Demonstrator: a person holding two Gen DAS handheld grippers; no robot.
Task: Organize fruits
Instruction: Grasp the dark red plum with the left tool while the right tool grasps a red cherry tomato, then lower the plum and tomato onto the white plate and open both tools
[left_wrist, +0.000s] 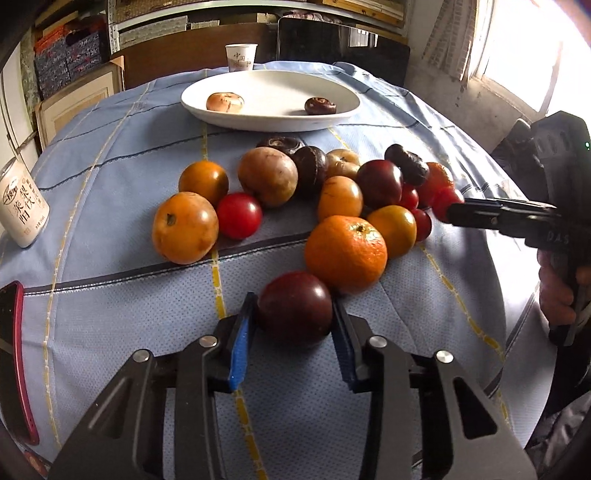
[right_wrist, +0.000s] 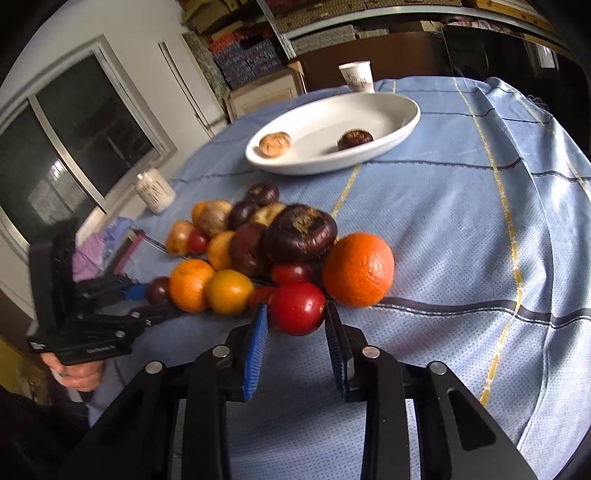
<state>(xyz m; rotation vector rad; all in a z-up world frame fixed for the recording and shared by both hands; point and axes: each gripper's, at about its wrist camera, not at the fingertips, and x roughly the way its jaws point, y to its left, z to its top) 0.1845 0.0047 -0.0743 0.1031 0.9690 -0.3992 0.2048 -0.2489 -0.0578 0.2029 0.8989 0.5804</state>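
We hold a dark purple plum (left_wrist: 294, 308) between the blue pads of our left tongs (left_wrist: 293, 325), which press on both its sides; it sits low on the blue cloth (left_wrist: 110, 314) of the bench, at the near edge of the fruit pile. Just behind it lies a mandarin (left_wrist: 345, 253), touching or nearly touching the plum.

Our right tongs (right_wrist: 295, 332) grip a red tomato (right_wrist: 297, 308) at the other end of the pile, pads closed on its flanks. Beside it to the right sits a bright orange (right_wrist: 358, 269), and behind it a big dark wrinkled fruit (right_wrist: 300, 232) rests on top of the heap.

The rest of the pile spreads across the middle of the cloth: yellow-orange fruits, small red tomatoes, brownish ones and dark purple ones, packed together and touching.

Further back stands a white oval dish (left_wrist: 271, 118) with two pieces in it, a pale brown one (left_wrist: 224, 101) at the left and a dark one (left_wrist: 320, 106) at the right, well apart. Behind the dish stands a paper cup (left_wrist: 241, 57). At the left edge of the bench stands a white bottle (left_wrist: 24, 206), and a red phone (left_wrist: 16, 354) lies near our left tongs.
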